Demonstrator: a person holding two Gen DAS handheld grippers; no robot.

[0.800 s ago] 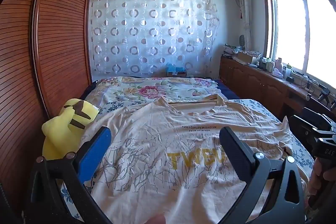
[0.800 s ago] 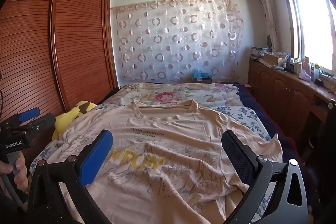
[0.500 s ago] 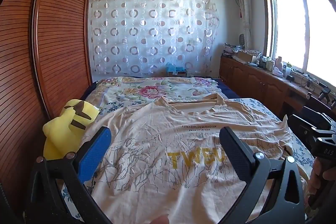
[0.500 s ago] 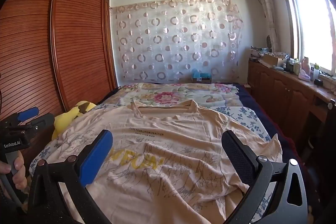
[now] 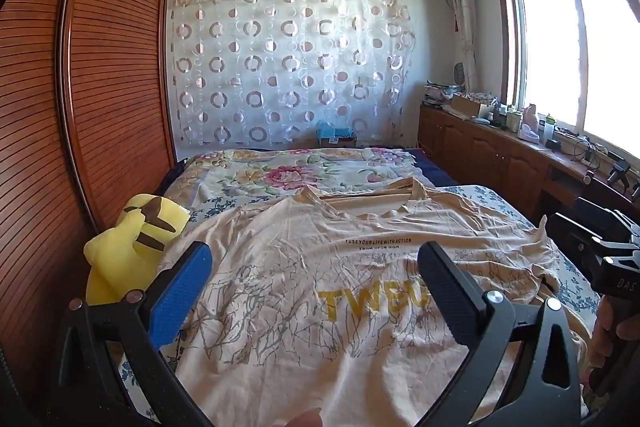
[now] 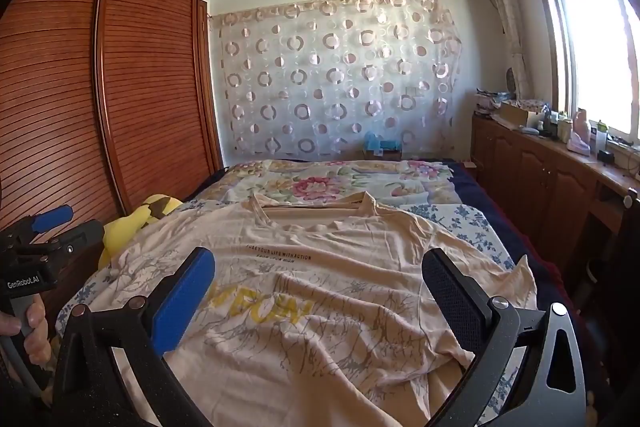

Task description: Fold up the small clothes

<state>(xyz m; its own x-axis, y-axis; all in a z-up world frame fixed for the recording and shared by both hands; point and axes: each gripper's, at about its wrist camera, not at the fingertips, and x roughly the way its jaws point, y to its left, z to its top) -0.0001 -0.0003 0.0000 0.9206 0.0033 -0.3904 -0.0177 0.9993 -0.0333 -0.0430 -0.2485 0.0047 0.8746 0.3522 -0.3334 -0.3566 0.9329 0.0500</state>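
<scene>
Honestly nothing has really changed over the last moment: the beige T-shirt point(image 5: 320, 287) is lying print-up on the bed point(image 6: 472, 223), collar toward the floral quilt point(image 5: 304, 171), with its left edge just beside the yellow plush toy point(image 5: 128, 251), same as a second ago. The left gripper point(image 5: 316, 279) and right gripper point(image 6: 320, 283) both hang above the shirt's near half with their fingers spread as wide as they go, pinching nothing. So I'd say the fold hasn't begun, and the rumpled right sleeve point(image 6: 516, 279) probably wants flattening first.
</scene>
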